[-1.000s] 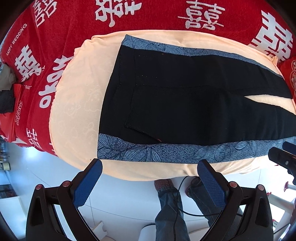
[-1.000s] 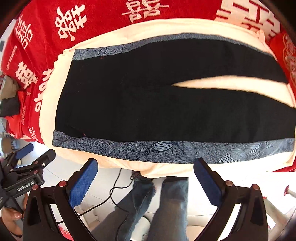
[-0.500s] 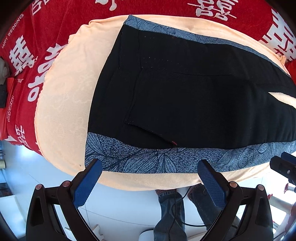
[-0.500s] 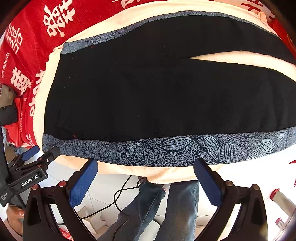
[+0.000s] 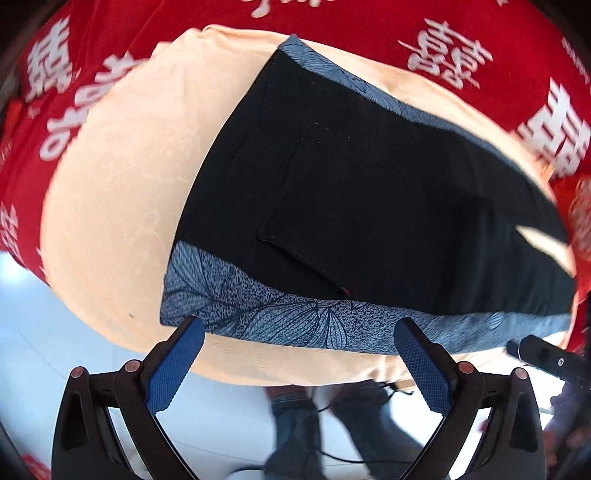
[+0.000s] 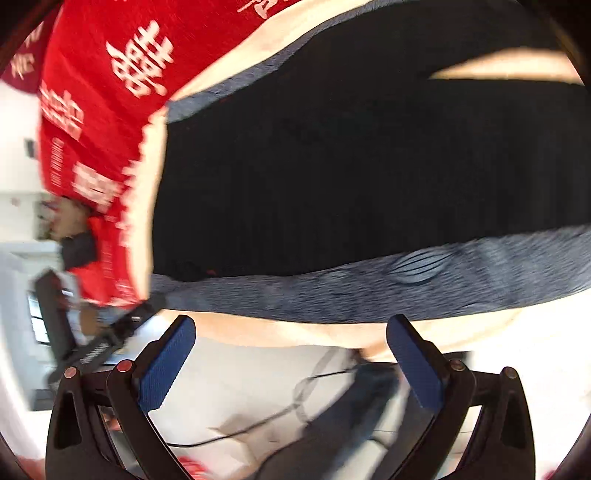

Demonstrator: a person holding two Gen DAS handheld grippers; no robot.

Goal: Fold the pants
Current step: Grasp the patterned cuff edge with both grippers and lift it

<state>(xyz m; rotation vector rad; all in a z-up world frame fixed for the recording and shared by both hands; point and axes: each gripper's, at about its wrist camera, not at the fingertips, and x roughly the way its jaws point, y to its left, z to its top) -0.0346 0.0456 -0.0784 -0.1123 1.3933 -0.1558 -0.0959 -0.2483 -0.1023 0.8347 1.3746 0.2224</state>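
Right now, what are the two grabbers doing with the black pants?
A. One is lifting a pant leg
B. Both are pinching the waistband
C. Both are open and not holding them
C: the left gripper and right gripper have fingers spread wide, with the pants lying flat, ungrasped.

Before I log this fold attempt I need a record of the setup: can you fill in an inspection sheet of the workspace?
Surface: peach cloth spread over a red cover with white characters.
Job's things: black pants lying flat, unfolded, blue patterned side band along the near edge.
Clutter: nothing seen on the cloth.
Grippers: left gripper open, empty; right gripper open, empty; both at the near band.
Cables: black cable on the floor.
Surroundings: pale floor, jeans-clad legs; right view blurred.
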